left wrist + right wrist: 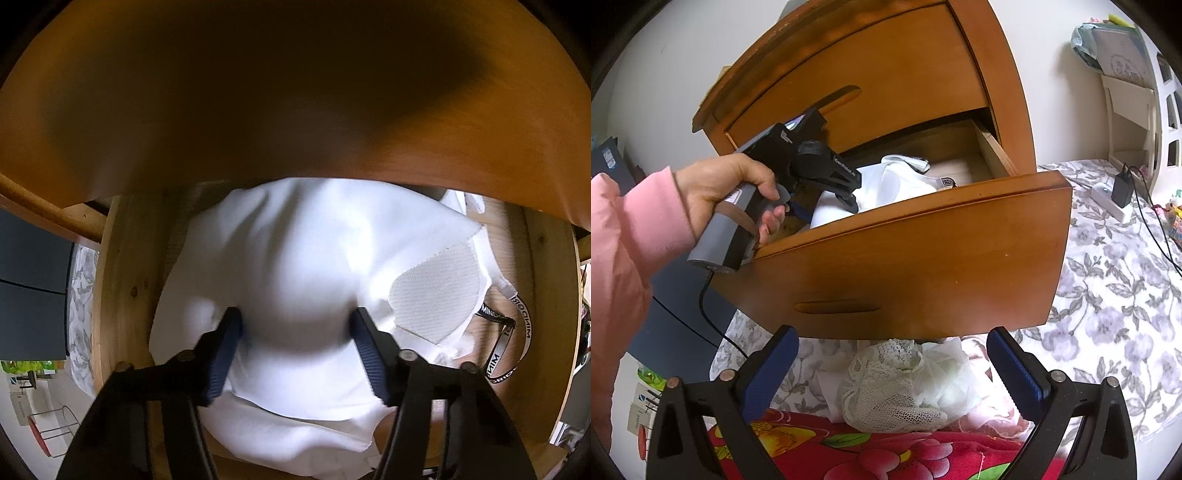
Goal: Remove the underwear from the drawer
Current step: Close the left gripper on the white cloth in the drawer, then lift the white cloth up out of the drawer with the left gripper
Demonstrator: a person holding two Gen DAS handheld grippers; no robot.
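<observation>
The wooden drawer (923, 266) stands pulled out of a nightstand. Inside it lies white underwear (295, 258), crumpled, filling most of the bottom. My left gripper (297, 325) points steeply down into the drawer, and a bulge of the white cloth sits pinched between its blue pads (229, 339). In the right wrist view a hand (738, 188) in a pink sleeve holds that gripper over the drawer's left part. My right gripper (892, 343) hangs open in front of the drawer, nothing between its fingers. Beneath it a heap of white lace garments (897, 391) lies on the bed.
A black-and-white lettered strap (517, 332) lies at the drawer's right side. The closed upper drawer front (871, 81) overhangs the open one. A floral sheet (1108, 314) and red flowered blanket (886, 454) cover the bed. A charger with cable (1123, 184) lies at right.
</observation>
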